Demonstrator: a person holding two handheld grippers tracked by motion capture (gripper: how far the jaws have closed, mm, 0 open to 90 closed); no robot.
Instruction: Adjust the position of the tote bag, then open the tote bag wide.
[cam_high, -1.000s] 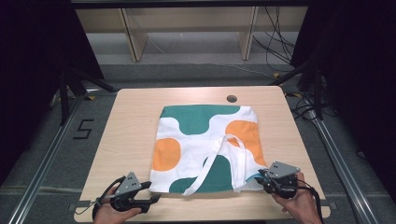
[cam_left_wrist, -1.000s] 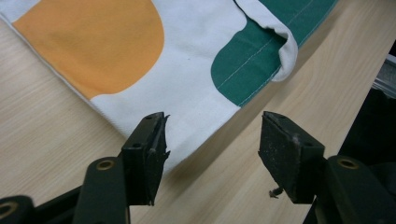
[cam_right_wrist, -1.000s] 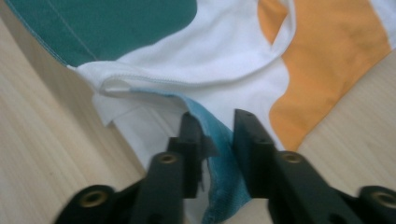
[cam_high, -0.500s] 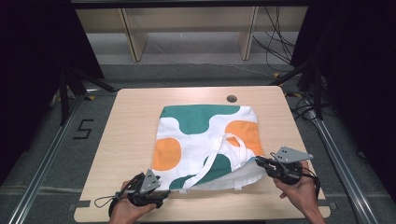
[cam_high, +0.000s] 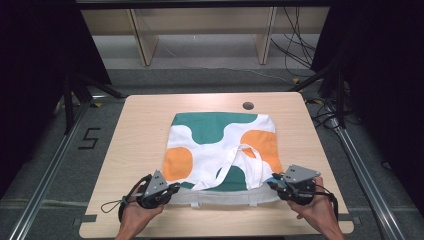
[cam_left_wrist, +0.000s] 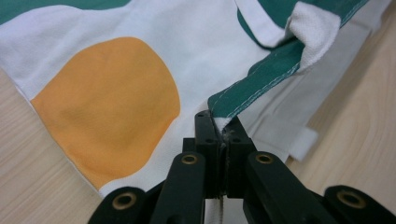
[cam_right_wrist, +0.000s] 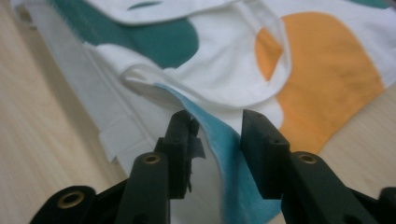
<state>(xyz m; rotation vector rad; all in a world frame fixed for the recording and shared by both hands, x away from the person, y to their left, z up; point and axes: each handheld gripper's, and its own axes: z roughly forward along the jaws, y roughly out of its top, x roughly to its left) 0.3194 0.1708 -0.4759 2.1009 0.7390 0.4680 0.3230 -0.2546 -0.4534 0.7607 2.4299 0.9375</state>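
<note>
A cloth bag (cam_high: 220, 147) with green and orange blobs lies flat in the middle of the table (cam_high: 130, 125). Its open mouth is at the near edge, and that edge runs left to right between the two hands. Its white handles (cam_high: 245, 162) flop back on top of it.

The left gripper (cam_high: 167, 192) is at the near left corner of the bag. Its jaws have just been closing, and now they are pinched tight on the green top edge of the cloth (cam_left_wrist: 243, 105).

The right gripper (cam_high: 280, 185) is at the near right corner. Its jaws have just been opening, and now they stand partly apart. A blue-looking fold of the bag's edge (cam_right_wrist: 219, 135) sits in the gap between them, but the jaws do not squeeze it.

So the left side is held and the right side is loose. The right jaws are already around their corner, and I think they need to close there before the bag's mouth can be lifted evenly.
</note>
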